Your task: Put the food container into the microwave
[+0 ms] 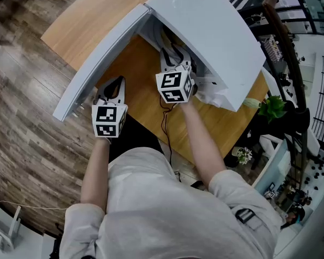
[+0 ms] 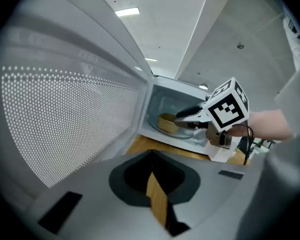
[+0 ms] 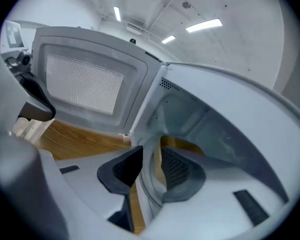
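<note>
The white microwave (image 1: pixel 216 31) stands on a wooden table (image 1: pixel 86 15) with its door (image 1: pixel 97 63) swung wide to the left. A round tan food container (image 2: pixel 166 122) sits inside on the glass turntable. My right gripper (image 3: pixel 152 166) reaches into the cavity, jaws open. Its pads press on nothing, and the container (image 3: pixel 182 145) shows just past the right finger. From the left gripper view, the right gripper's fingers (image 2: pixel 187 115) hover at the container's rim. My left gripper (image 2: pixel 151 156) hangs outside, between the door and the opening, shut and empty.
The open door (image 2: pixel 65 119) fills the space left of the left gripper. A dark cable (image 1: pixel 164 123) trails across the table's front edge. A potted plant (image 1: pixel 271 108) and cluttered shelves stand to the right. Wooden floor lies to the left.
</note>
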